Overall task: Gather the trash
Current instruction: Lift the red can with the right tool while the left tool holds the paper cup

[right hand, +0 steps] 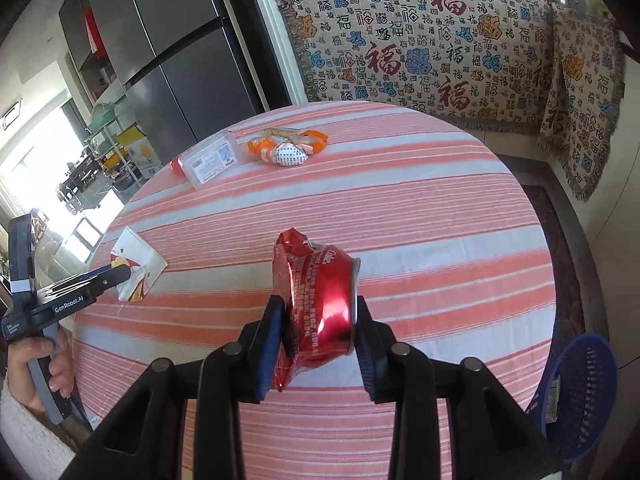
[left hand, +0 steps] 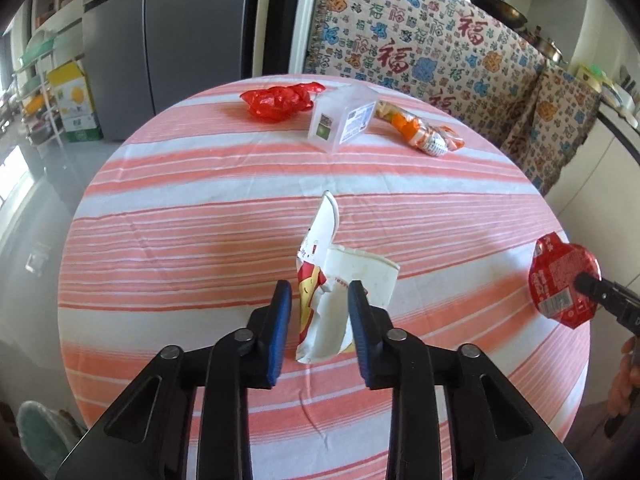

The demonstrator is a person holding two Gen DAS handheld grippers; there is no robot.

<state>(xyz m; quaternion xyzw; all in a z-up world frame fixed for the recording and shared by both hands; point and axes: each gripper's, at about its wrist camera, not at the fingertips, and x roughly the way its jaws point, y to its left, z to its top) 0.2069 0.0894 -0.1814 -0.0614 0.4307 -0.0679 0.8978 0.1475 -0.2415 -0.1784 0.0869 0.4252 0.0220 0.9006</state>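
I am working over a striped round table [left hand: 200,240]. My left gripper [left hand: 320,312] is straddling the crumpled paper cup [left hand: 340,296], jaws unclenched. My right gripper [right hand: 320,332] is clamping the crushed cola can [right hand: 316,304]; next, probably carrying it to the blue basket [right hand: 580,396] right of those jaws.

L gripper [left hand: 320,300]: fingers [left hand: 280,320] spread apart, blue pads facing in, set either side of the crumpled paper cup [left hand: 340,304]; right pad looks to touch the cup, left pad has a gap. Not clamped. In the right wrist view its black body reaches in over the counter's left edge, person's left hand [right hand: 44,376] wrapped round the grey handle, fingers curled on the trigger.

R gripper [right hand: 318,320]: fingers [right hand: 270,344] pressed on both sides of the crushed red can [right hand: 320,312], held above the counter. In the left wrist view, its tip shows at the counter's right edge, right hand [left hand: 624,384] partly seen at frame edge.
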